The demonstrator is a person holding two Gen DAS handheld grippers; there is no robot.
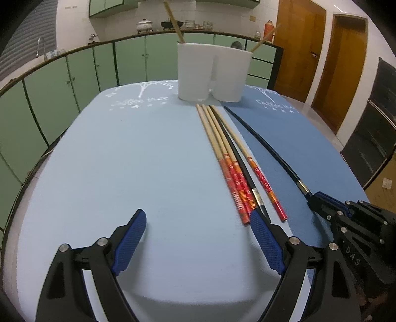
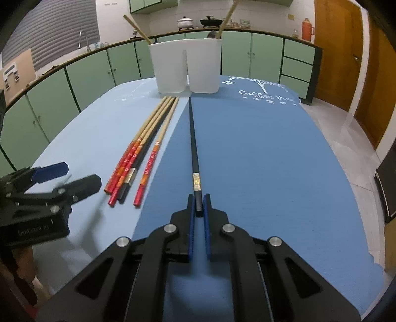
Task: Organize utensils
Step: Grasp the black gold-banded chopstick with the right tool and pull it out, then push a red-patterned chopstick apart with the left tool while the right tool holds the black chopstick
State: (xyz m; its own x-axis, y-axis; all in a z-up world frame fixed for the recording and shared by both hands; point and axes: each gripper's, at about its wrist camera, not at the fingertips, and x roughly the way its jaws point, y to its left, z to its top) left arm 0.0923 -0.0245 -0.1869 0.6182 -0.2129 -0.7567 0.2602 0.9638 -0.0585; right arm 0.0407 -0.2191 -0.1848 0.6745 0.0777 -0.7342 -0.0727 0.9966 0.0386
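The right hand-held gripper (image 2: 199, 203) is clamping the black chopstick (image 2: 193, 138) lying before the white holder (image 2: 185, 67); the left hand-held gripper (image 1: 198, 223) is gaping apart.

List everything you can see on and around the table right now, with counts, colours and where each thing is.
Holder: one, white, two compartments, far end of the table.
Sticks in holder: two, tan, one leaning out of each side.
Red-ended chopsticks: three, tan with red and orange ends, lying on the pale mat.
Black chopsticks: two; one among the red-ended ones, one on the dark mat, its near end in the right gripper.
Mats: two, pale blue and dark blue, side by side.
Cabinets: green, behind the table.
Doors: two, brown wood.
Left gripper: open, empty, over the pale mat.
Right gripper: shut on the black chopstick.
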